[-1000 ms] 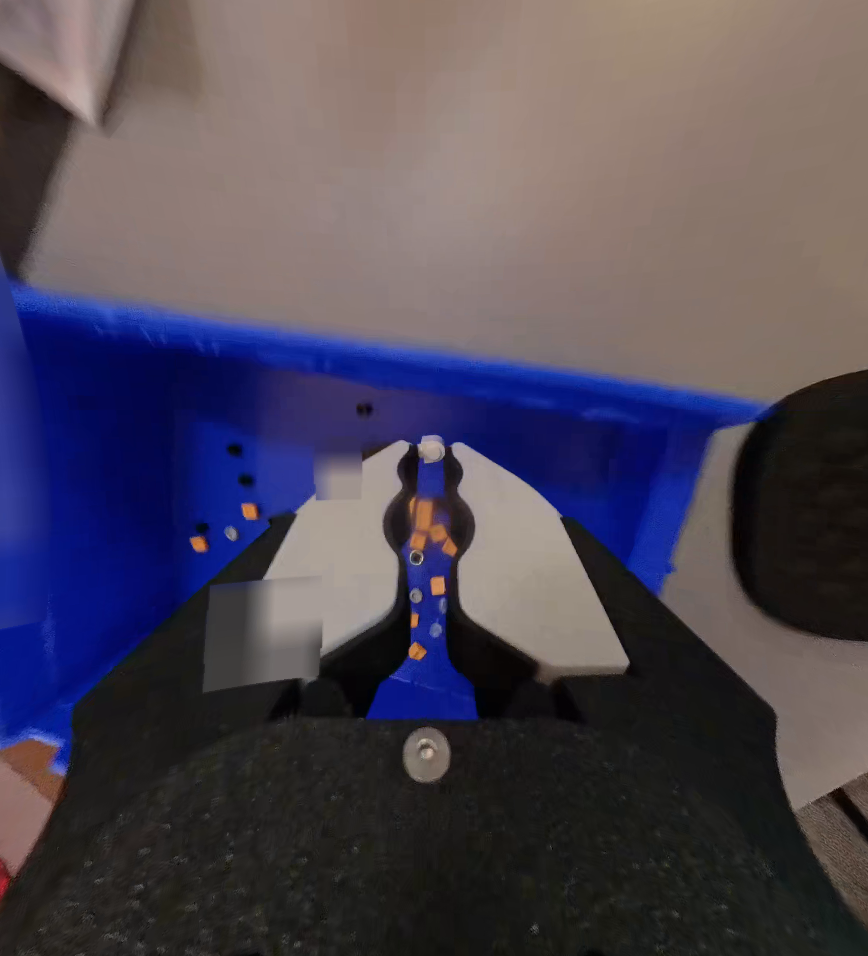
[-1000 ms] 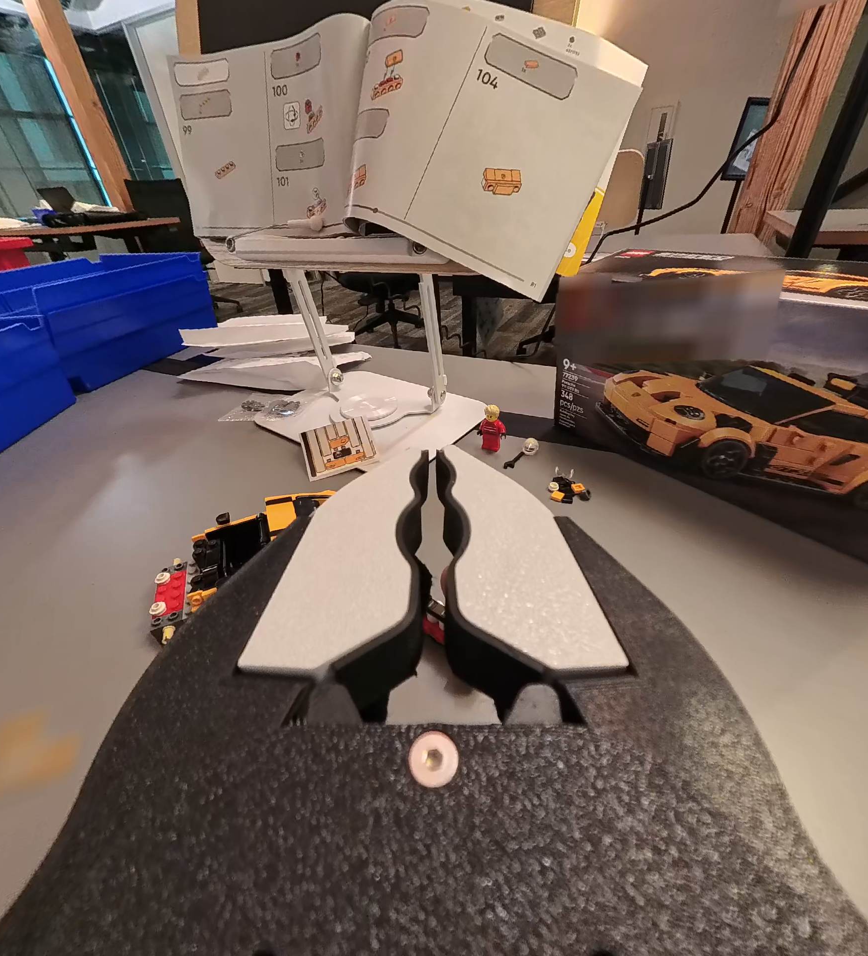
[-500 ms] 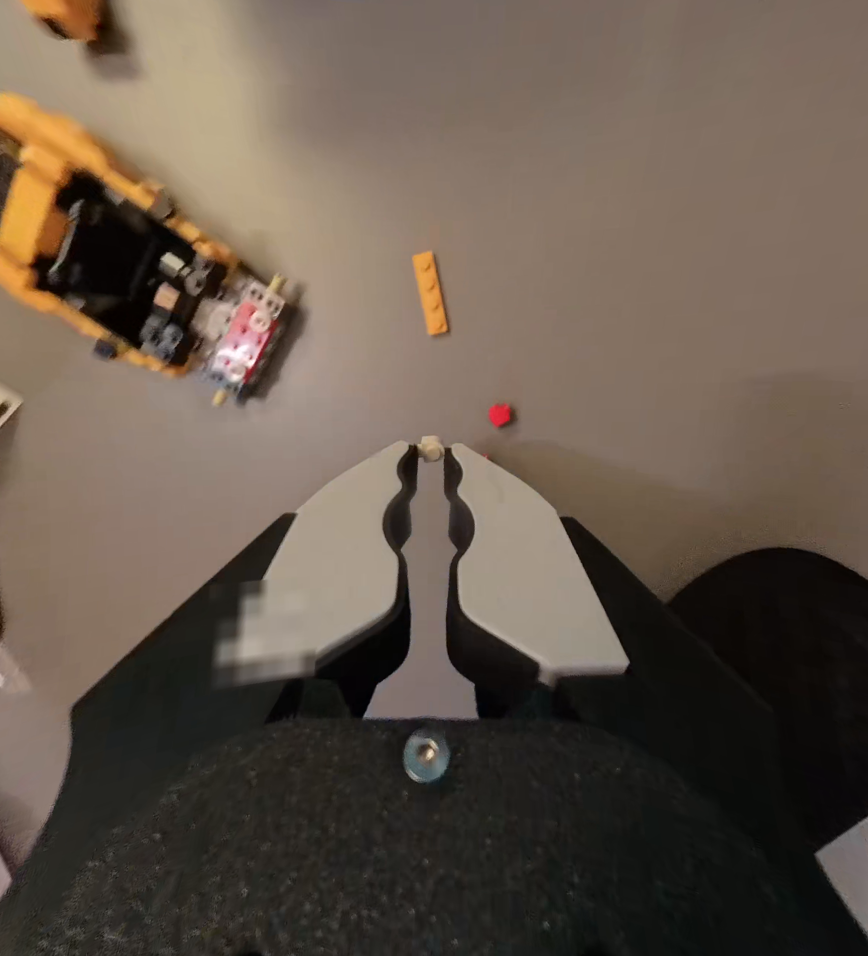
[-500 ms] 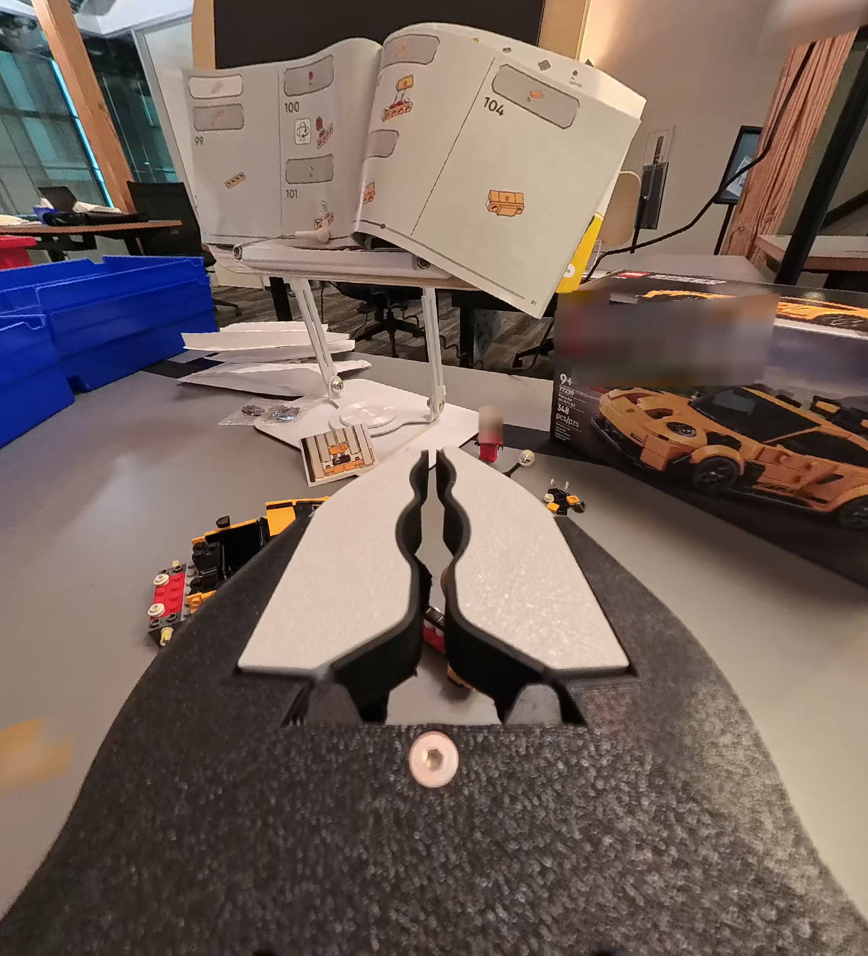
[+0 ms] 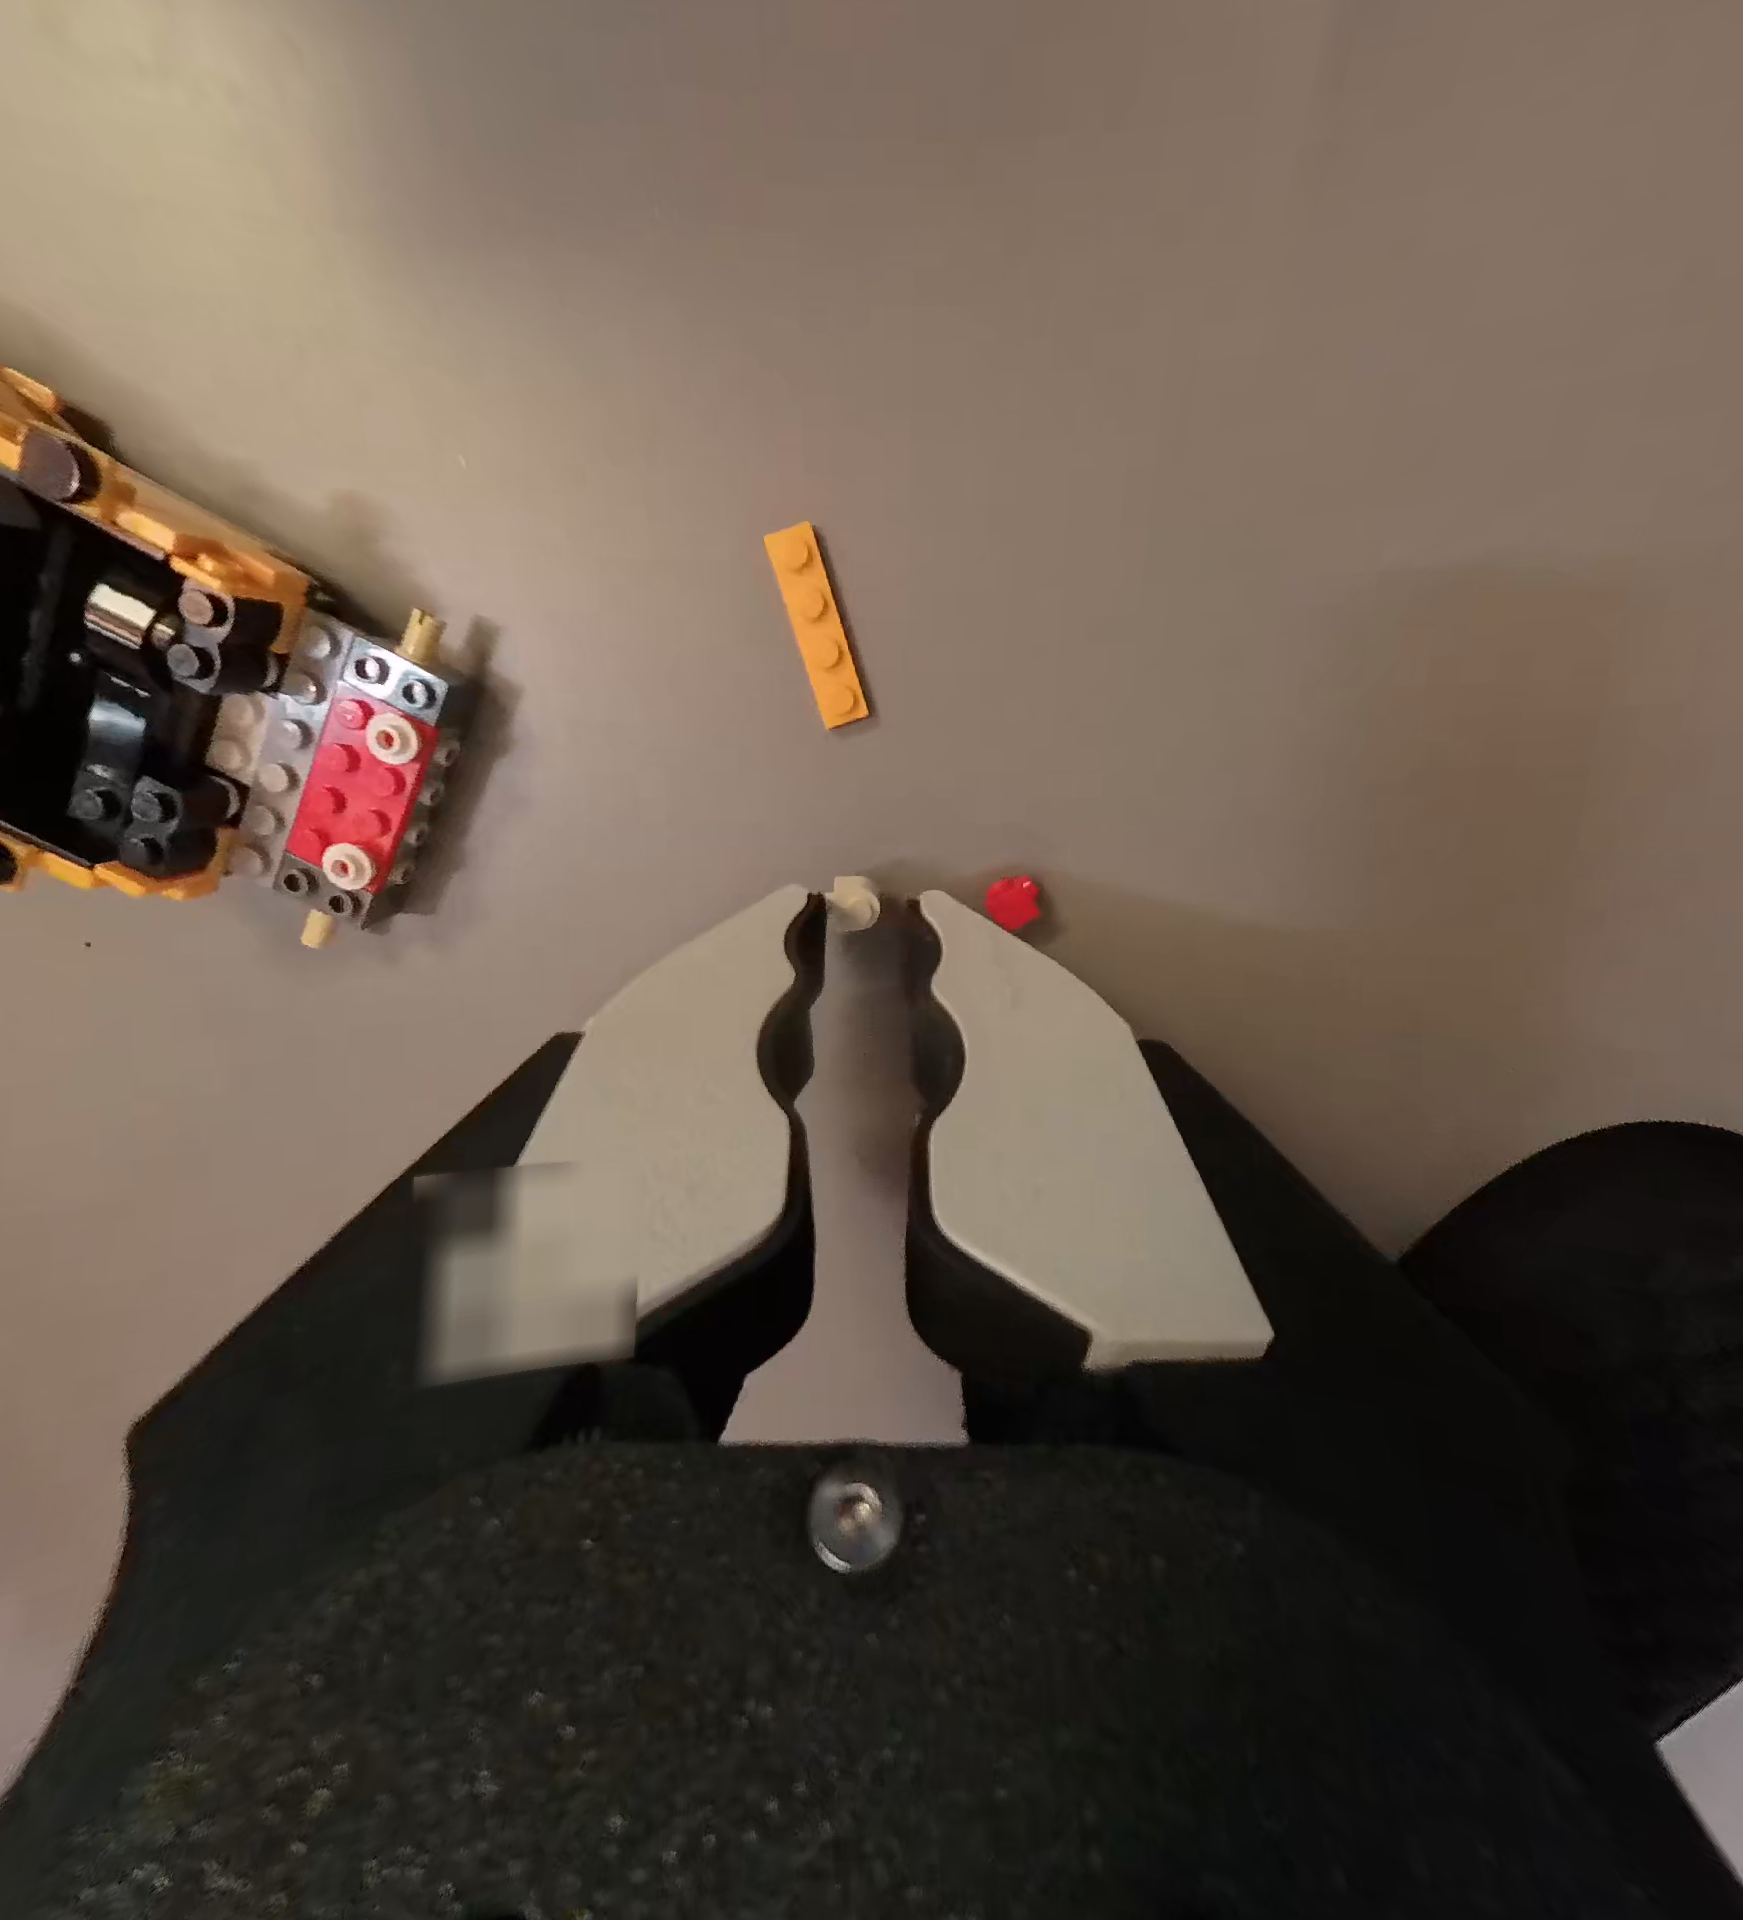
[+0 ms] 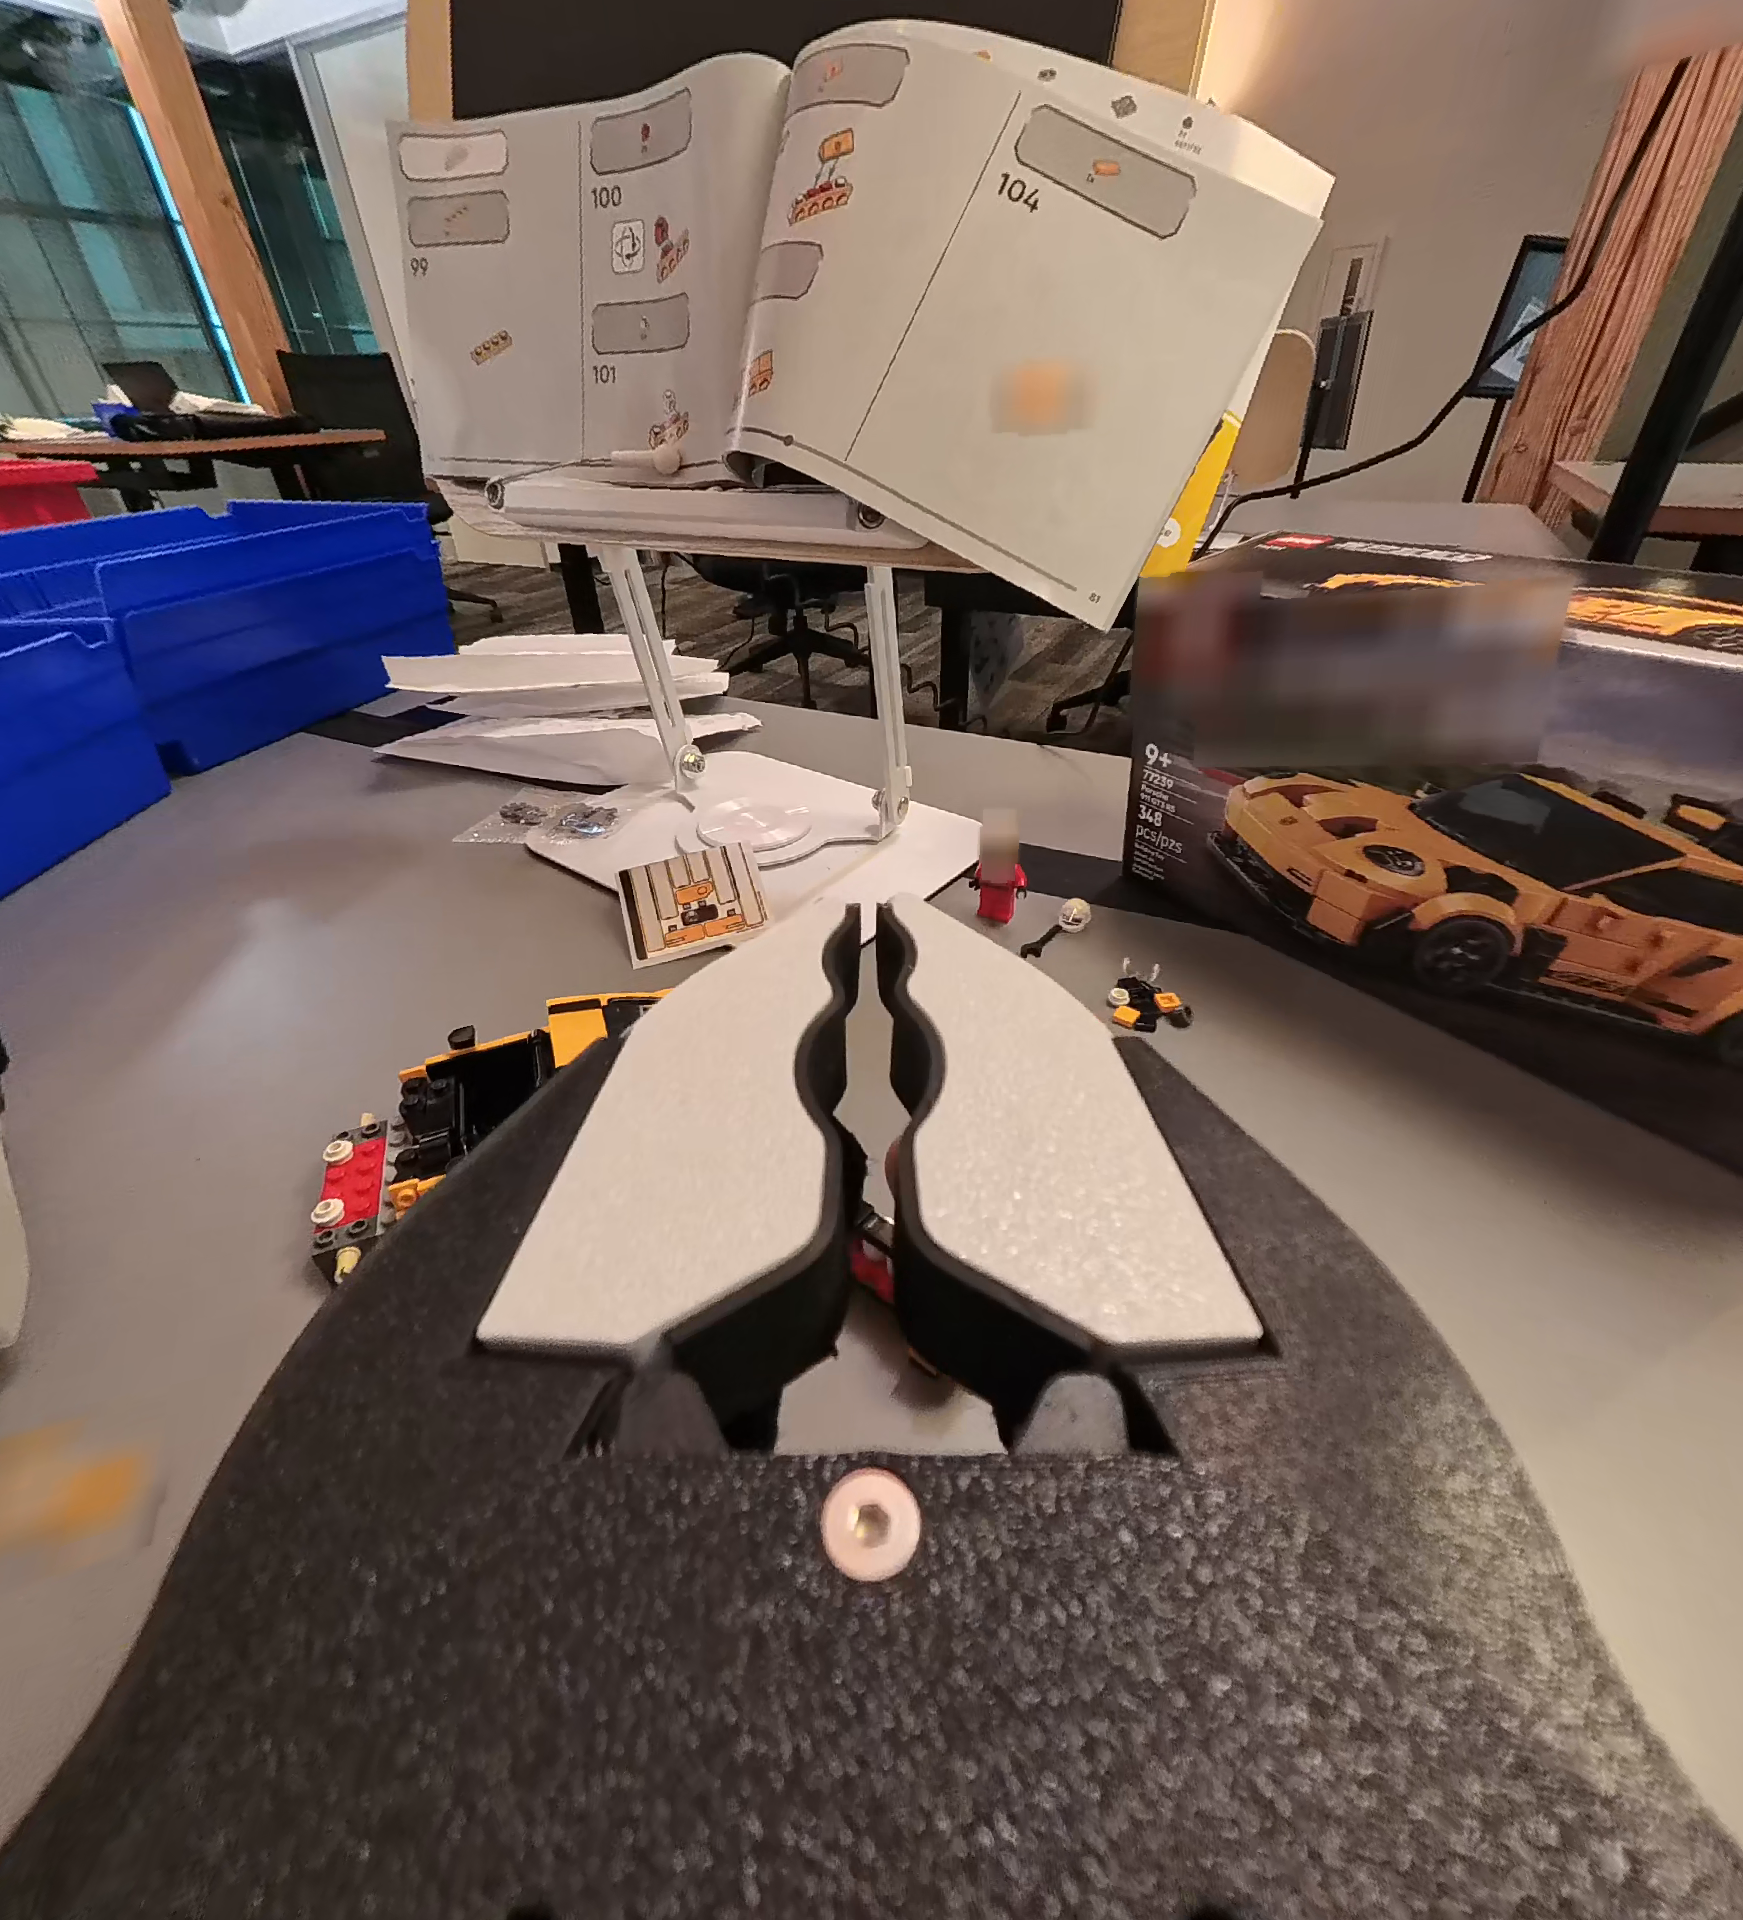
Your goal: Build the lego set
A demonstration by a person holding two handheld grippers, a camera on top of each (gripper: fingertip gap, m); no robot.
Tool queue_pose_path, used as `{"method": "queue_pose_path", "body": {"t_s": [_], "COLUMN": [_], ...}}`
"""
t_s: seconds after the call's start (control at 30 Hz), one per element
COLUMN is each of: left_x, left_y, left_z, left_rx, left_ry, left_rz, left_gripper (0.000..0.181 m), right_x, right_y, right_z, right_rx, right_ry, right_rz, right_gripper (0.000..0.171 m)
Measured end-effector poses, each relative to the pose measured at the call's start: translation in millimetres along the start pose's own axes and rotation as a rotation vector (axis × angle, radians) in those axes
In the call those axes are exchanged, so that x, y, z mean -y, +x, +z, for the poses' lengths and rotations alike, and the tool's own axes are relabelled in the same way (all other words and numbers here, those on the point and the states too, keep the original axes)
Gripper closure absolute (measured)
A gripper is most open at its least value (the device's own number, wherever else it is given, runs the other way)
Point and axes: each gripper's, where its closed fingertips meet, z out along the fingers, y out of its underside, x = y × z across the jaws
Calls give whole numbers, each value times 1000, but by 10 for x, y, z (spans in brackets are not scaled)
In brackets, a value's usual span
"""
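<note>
- The left gripper (image 5: 859, 906), grey-fingered, stands parted above the grey table (image 5: 1158, 364); a small cream round stud piece (image 5: 854, 900) sits between its tips, against the left finger only.
- The half-built orange-and-black lego car (image 5: 119, 717) lies well left of that stud.
- A flat orange four-stud plate (image 5: 816, 624) lies beyond the stud; a tiny red piece (image 5: 1012, 900) lies just right of it.
- The right gripper (image 6: 865, 920) is clenched nearly shut; whether it grasps the red bits deep between its fingers cannot be told.
</note>
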Motion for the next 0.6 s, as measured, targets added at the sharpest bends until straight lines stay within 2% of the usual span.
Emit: {"method": "queue_pose_path", "body": {"t_s": [0.23, 0.37, 0.47, 0.6], "left_x": [-58, -85, -244, -502], "left_y": [55, -28, -53, 75], "left_z": [-26, -210, -339, -310], "left_rx": [-7, 53, 92, 95], "left_ry": [26, 99, 134, 149], "left_rz": [-40, -100, -178, -274], "left_gripper": [160, 159, 159, 159], "right_x": [-11, 1, 4, -10], "right_y": [-13, -6, -17, -44], "right_z": [4, -2, -3, 5], "right_rx": [3, 1, 8, 21], "right_ry": [-5, 0, 1, -4], "right_rz": [-3, -3, -5, -9], "right_gripper": [168, 169, 169, 169]}}
